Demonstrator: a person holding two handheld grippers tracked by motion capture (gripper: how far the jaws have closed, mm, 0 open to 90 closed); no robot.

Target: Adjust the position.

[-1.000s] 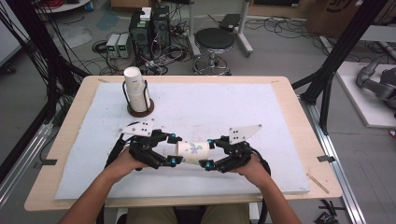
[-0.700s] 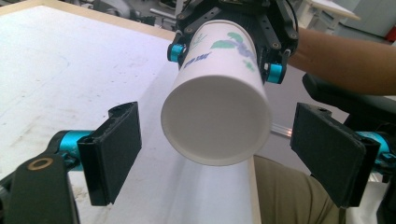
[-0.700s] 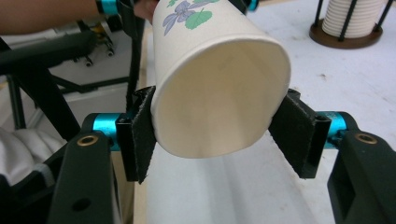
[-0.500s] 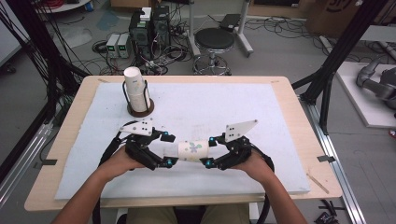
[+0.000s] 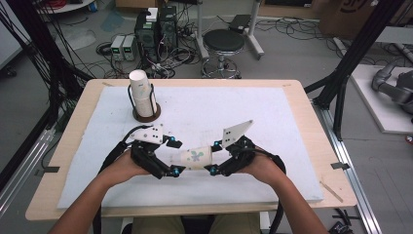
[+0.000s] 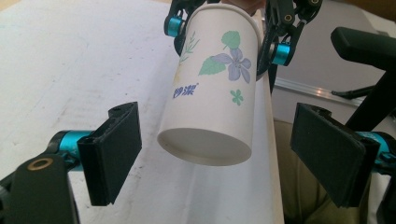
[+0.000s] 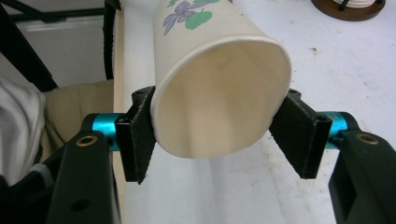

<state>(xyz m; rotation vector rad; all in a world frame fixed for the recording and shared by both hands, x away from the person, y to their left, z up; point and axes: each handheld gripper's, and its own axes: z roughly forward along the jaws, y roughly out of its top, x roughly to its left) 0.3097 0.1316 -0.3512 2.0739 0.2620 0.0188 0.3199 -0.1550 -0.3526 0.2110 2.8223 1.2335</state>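
Right gripper (image 7: 212,140) pinches paper cup (image 7: 219,79) at its squashed rim to carry it, base sitting free between left gripper's (image 6: 219,156) wide-open, non-contacting fingers (image 6: 114,154)

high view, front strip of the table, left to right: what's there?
left gripper → flower-print paper cup lying level between the two → right gripper. The stack of paper cups in its wire holder stands farther back, above the left gripper.
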